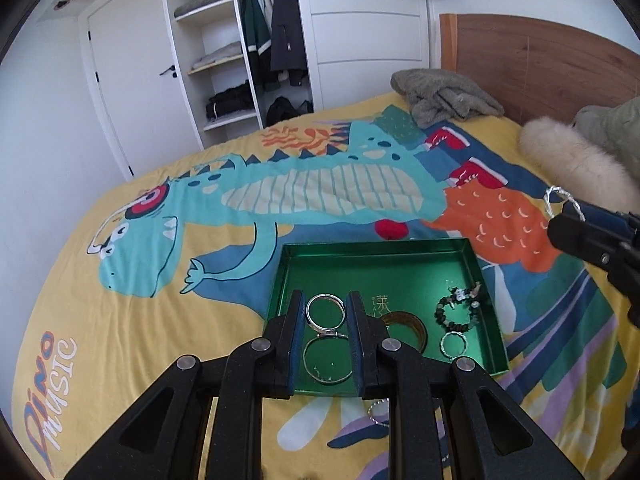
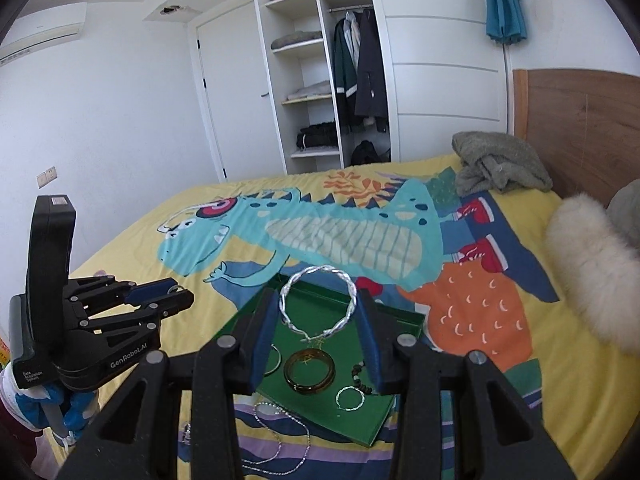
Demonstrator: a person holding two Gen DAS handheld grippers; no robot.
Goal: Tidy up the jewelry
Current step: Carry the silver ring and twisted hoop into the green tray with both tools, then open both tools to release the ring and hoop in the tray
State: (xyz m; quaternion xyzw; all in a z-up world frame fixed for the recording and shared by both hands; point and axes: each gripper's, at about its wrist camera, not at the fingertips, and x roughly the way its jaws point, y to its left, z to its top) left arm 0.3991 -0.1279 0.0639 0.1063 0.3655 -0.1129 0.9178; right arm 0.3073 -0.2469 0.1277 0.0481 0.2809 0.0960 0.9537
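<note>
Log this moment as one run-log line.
left gripper: shut on silver ring | right gripper: shut on twisted bangle | both above green tray

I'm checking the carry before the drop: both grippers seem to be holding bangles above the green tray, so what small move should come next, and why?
Probably lower the right gripper a little further over the green tray before opening. Its twisted silver bangle hangs clamped above the tray floor, over the amber bangle. The left gripper likewise grips a plain silver bangle, so neither should release yet.
</note>
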